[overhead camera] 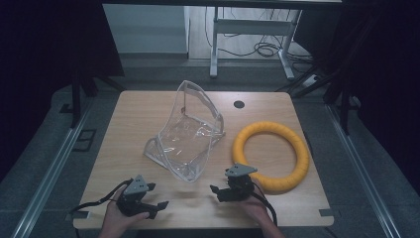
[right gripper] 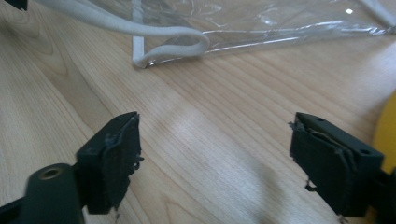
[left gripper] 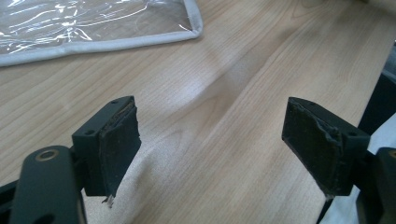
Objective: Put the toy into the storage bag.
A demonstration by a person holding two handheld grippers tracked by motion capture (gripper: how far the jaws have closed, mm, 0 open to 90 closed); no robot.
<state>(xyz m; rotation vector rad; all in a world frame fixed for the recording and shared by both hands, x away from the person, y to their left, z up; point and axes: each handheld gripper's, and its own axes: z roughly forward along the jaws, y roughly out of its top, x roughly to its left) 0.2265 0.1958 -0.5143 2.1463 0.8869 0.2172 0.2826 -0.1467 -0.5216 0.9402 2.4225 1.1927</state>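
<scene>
A clear plastic bag (overhead camera: 190,131) with white edging stands crumpled at the table's middle. To its right a yellow foam ring (overhead camera: 271,154) lies flat. My left gripper (overhead camera: 157,196) rests near the front edge, open, nothing between its jaws. My right gripper (overhead camera: 217,193) sits just left of the ring's near side, open and empty too. In the left gripper view the open gripper (left gripper: 217,140) hovers over bare wood, the bag's corner (left gripper: 93,23) ahead. In the right gripper view the open gripper (right gripper: 215,163) faces the bag's white seam (right gripper: 173,44), with the ring's edge (right gripper: 388,121) at the right.
The wooden table (overhead camera: 138,114) has a dark round grommet (overhead camera: 239,104) near its far edge. Beyond it stand a white desk frame (overhead camera: 247,29) and loose cables (overhead camera: 267,49) on the floor. Dark curtains hang at both sides.
</scene>
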